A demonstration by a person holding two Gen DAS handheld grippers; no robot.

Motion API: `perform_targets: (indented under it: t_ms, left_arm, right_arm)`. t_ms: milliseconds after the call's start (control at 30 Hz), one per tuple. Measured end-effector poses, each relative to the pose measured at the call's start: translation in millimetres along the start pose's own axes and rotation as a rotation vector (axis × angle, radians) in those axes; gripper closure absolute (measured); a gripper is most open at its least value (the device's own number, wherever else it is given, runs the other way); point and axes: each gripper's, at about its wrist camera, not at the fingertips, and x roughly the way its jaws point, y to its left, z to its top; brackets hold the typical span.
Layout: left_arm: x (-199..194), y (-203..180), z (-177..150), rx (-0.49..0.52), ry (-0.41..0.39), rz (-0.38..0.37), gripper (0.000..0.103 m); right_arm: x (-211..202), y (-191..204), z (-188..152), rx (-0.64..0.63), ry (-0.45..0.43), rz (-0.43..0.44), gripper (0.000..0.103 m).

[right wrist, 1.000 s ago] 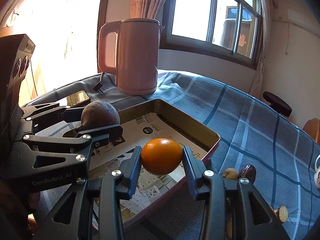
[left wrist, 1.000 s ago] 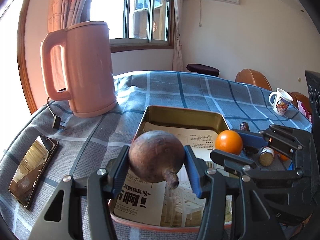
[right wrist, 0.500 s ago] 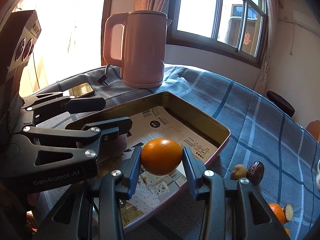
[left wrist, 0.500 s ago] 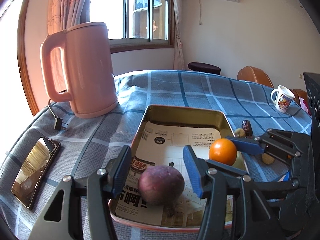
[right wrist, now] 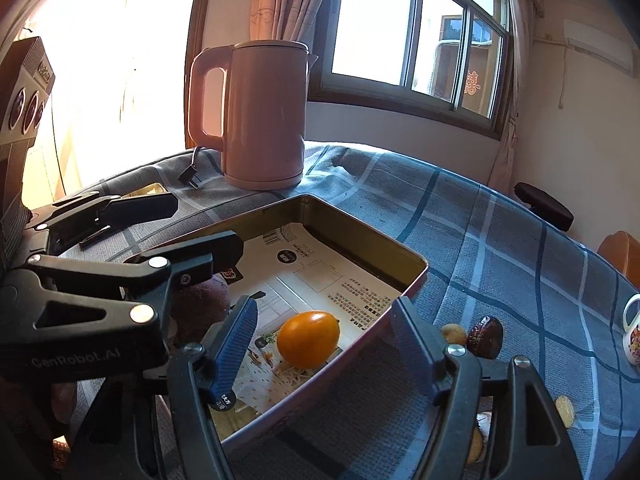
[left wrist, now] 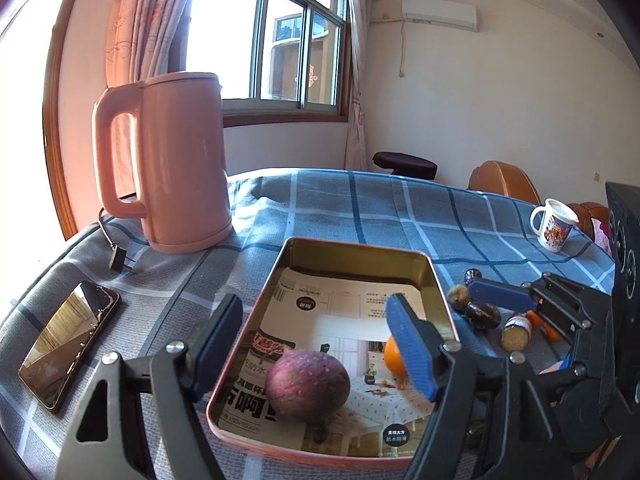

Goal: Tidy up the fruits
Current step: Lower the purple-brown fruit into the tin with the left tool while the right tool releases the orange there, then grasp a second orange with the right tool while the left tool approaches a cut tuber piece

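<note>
A round purple fruit (left wrist: 308,384) lies on the printed paper in the gold metal tray (left wrist: 356,245), near its front edge. My left gripper (left wrist: 312,320) hangs just above it, jaws opening, pads clear of the fruit. An orange (right wrist: 308,338) rests on the paper by the tray's right rim (right wrist: 412,284). My right gripper (right wrist: 326,314) straddles it, jaws opening and not touching it. In the left wrist view the orange (left wrist: 391,356) is half hidden behind my left gripper's right finger. The left gripper (right wrist: 206,224) shows at the left of the right wrist view and covers most of the purple fruit (right wrist: 200,308).
Several small loose fruits (left wrist: 482,316) lie on the blue checked cloth right of the tray, among them a dark round one (right wrist: 486,338). A pink kettle (left wrist: 176,160) with its plug (left wrist: 118,260) stands behind left, a phone (left wrist: 68,344) front left, a mug (left wrist: 554,228) far right.
Both grippers let go: the purple fruit dropped from the left jaws into the tray, then the orange from the right jaws. Both jaws now stand much wider.
</note>
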Motion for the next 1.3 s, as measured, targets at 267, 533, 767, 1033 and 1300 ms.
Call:
perform_targets:
  t_ms: [267,533,767,1033,1300]
  left_arm:
    - [-12,-36,4,0.031,-0.045,-0.079,0.026]
    - [-9,-96,1,0.129,-0.013,-0.186,0.024]
    - [-1,-137,-1,0.206,0.034,-0.265,0.024]
    - [27,-171,-11,0.288,0.152,-0.304,0.033]
    - [46,-182,-22,0.324,0.257,-0.346,0.046]
  right_arm:
    - [-55,-43,-22,0.045,-0.076,-0.154,0.032]
    - [-95,-99,-50,0.194,-0.065,-0.263,0.032]
    - [-104,-140,-71,0.322,-0.029,-0.317,0.032]
    - [-94,-148,-80,0.347,0.037,-0.283,0.035]
    - [-76,-149,-83,0.343,0.122,-0.227,0.044]
